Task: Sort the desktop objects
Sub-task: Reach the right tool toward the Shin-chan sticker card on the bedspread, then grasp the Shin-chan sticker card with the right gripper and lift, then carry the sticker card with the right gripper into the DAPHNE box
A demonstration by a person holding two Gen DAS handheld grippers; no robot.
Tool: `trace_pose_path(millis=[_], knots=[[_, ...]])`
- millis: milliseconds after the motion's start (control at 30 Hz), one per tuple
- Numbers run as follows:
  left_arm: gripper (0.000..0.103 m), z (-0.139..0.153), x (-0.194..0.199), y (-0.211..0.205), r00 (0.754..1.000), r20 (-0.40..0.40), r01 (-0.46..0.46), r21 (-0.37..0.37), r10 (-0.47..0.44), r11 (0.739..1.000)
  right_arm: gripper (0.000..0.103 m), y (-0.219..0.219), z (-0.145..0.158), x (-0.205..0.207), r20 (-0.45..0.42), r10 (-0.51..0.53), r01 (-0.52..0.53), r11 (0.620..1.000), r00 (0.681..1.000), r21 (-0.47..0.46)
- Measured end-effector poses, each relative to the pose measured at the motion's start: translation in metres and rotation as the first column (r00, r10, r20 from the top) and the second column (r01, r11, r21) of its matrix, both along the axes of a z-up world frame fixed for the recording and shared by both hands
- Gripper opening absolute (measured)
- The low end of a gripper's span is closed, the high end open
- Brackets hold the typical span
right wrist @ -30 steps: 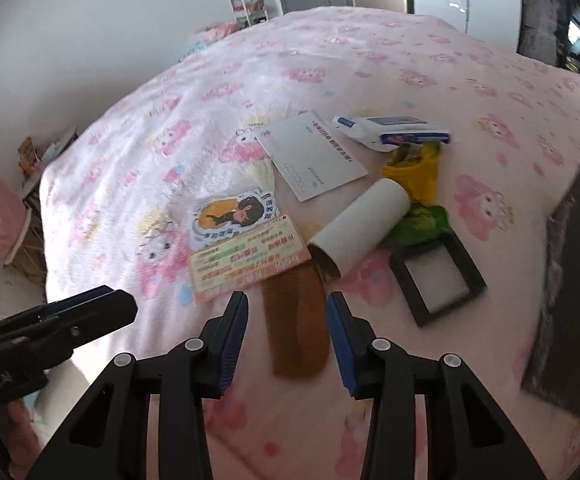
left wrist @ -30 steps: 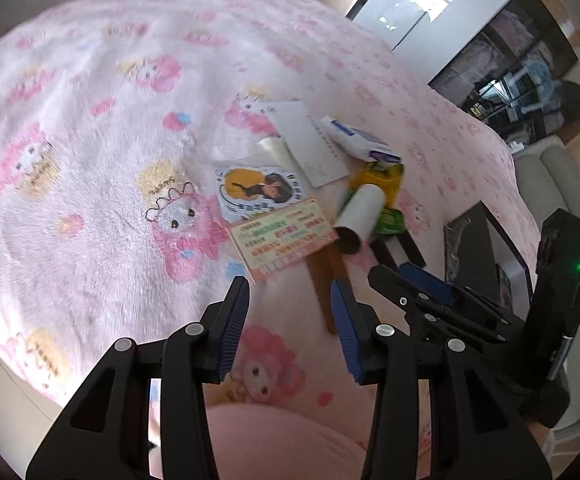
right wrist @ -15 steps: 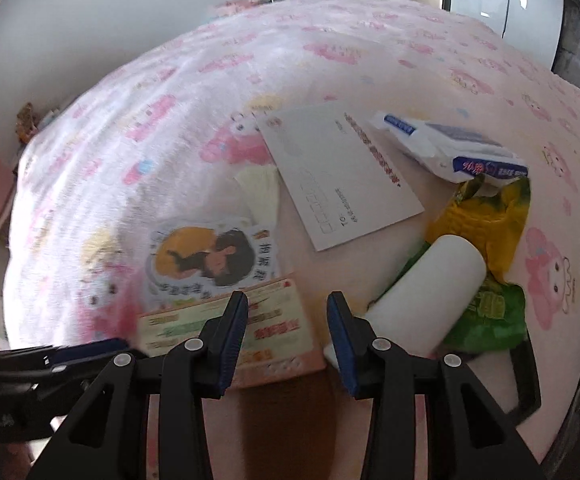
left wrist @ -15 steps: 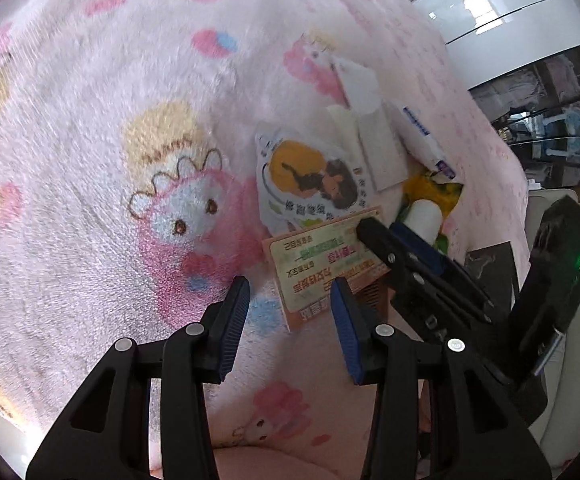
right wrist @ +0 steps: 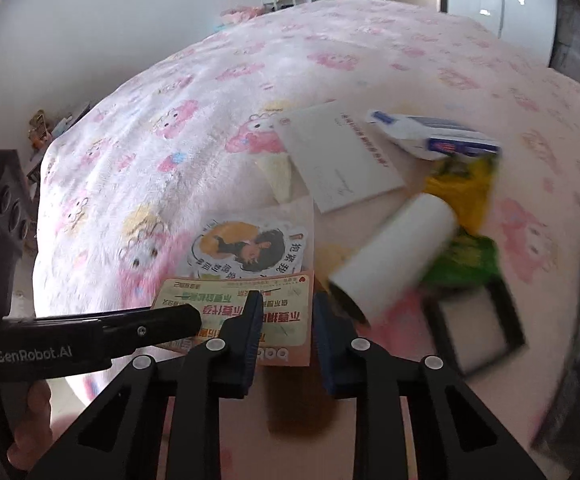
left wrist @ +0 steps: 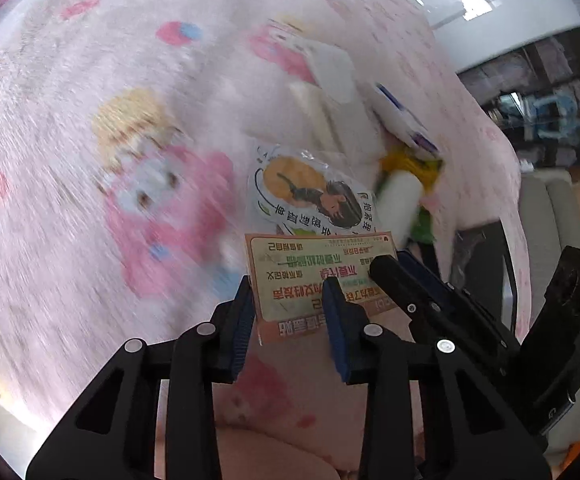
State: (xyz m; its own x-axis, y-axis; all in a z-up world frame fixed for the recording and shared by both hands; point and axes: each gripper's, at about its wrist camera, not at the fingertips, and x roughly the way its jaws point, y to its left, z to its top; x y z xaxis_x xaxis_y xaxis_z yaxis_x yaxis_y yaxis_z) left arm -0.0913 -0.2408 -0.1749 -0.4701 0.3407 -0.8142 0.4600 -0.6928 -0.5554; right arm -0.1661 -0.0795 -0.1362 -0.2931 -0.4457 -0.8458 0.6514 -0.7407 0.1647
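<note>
An orange-and-green printed card (left wrist: pixel 310 280) (right wrist: pixel 277 312) lies on the pink blanket. My left gripper (left wrist: pixel 290 300) is open with its fingers astride the card's left end. My right gripper (right wrist: pixel 283 320) is open with its fingers astride the card's right end; it shows in the left wrist view (left wrist: pixel 394 268) lying over the card. Behind the card lies a cartoon sticker sheet (left wrist: pixel 314 196) (right wrist: pixel 249 248). A white roll (right wrist: pixel 394 256) (left wrist: pixel 398 204) lies to the right of the card. A brown comb (right wrist: pixel 302 396) lies partly under the right gripper.
A white envelope (right wrist: pixel 342 160), a blue-white tube (right wrist: pixel 434 136), a yellow packet (right wrist: pixel 466 184), a green packet (right wrist: pixel 466 260) and a black frame (right wrist: pixel 474 332) lie at the right. The blanket's edge (right wrist: pixel 45 272) drops off at the left. A dark panel (left wrist: pixel 486 252) stands by the right edge.
Both grippers have moved forward and down onto the printed card from either side. The objects now look closer, and both stay open.
</note>
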Motion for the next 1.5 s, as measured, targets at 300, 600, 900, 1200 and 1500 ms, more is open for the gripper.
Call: trace_pose_path(millis=[300,600,900,1200,1500], knots=[[0.035,0.009,0.006,0.118,0.975,0.025,0.224,-0.039,-0.223,0.974,0.022,0.111,0.006,0.035,0.009,-0.145,0.145,0.989,0.989,0.039],[0.035,-0.016,-0.016,0.177,0.944,0.018,0.33,-0.037,-0.33,0.943,0.022,0.198,-0.025,0.03,0.142,-0.303,0.308,0.951,0.942,-0.012],[0.034,-0.028,-0.022,0.176,0.959,0.014,0.282,-0.096,-0.282,0.955,0.022,0.215,-0.036,0.027,0.157,-0.357,0.368,0.929,0.921,-0.048],[0.036,-0.034,-0.024,0.197,0.933,0.026,0.358,-0.182,-0.36,0.916,0.025,0.214,-0.047,0.031,0.201,-0.331,0.357,0.928,0.922,-0.11],[0.036,-0.009,-0.012,0.21,0.913,-0.067,0.381,-0.213,-0.402,0.9,0.024,0.222,-0.008,0.043,0.114,-0.335,0.35,0.922,0.935,-0.164]])
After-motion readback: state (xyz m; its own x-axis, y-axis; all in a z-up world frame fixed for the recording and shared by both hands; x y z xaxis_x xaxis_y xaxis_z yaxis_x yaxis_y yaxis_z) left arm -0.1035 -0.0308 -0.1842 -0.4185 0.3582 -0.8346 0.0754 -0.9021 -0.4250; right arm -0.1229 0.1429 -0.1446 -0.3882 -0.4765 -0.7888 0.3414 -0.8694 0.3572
